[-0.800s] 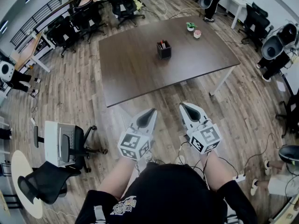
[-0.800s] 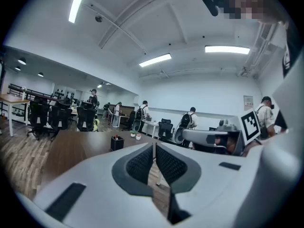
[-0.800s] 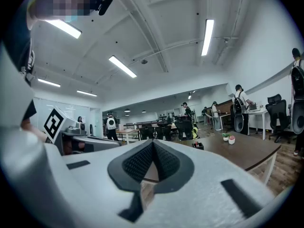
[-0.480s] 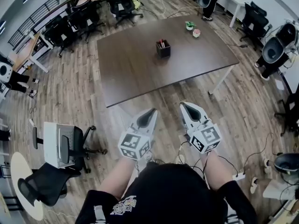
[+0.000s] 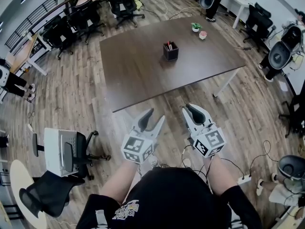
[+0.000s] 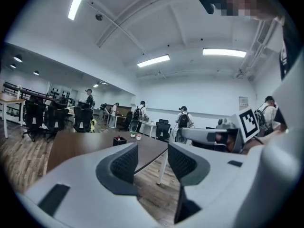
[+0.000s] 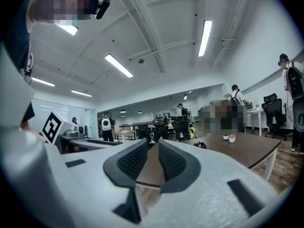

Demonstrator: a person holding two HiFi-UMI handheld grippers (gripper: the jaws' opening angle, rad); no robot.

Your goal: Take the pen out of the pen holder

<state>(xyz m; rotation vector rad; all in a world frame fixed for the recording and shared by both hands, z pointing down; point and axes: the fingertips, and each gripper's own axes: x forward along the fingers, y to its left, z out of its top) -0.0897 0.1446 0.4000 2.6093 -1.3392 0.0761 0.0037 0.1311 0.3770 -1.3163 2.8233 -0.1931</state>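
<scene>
A black pen holder [image 5: 170,51] with red and dark pens stands near the middle of the dark brown table [image 5: 138,75]. Both grippers hover over the wooden floor, short of the table's near edge and far from the holder. My left gripper [image 5: 155,117] is open with its jaws spread wide and nothing between them. My right gripper [image 5: 191,109] keeps only a narrow gap and is also empty. In the left gripper view the holder [image 6: 119,140] is small, beyond the left jaw. The right gripper view shows the holder [image 7: 200,145] to the right of the jaws.
Two small potted plants [image 5: 194,27] [image 5: 202,34] stand on the table's far side. Black office chairs [image 5: 90,18] ring the far edge. To the left, a chair carrying a white box [image 5: 64,151]. Cables and a power strip [image 5: 243,179] lie on the floor at right. People stand at far desks.
My left gripper's jaws have spread apart from a closed point. Both grippers stay in nearly the same place short of the table.
</scene>
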